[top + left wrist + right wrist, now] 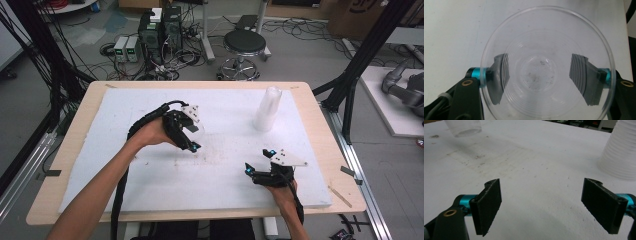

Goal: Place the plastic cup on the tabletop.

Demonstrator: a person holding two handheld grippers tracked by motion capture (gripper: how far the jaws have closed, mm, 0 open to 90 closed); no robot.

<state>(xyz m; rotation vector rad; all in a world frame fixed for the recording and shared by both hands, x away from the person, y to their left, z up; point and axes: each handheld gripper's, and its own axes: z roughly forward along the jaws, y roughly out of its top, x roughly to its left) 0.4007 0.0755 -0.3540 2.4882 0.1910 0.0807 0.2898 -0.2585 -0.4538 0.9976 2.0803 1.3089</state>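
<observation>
My left gripper is shut on a clear plastic cup, and I look down into its open mouth with both jaws pressed to its sides. In the high view that left gripper holds the cup over the middle of the white foam board. A stack of clear cups stands upright at the back right. My right gripper rests near the front right, open and with nothing in it. In the right gripper view, the right gripper has its jaws wide apart, with the stack ahead to the right and the held cup at the top left.
The foam board lies on a wooden table. Faint dirt marks spot the board's middle. Beyond the far edge are a stool, computer boxes and cables on the floor. Black frame posts stand at the right.
</observation>
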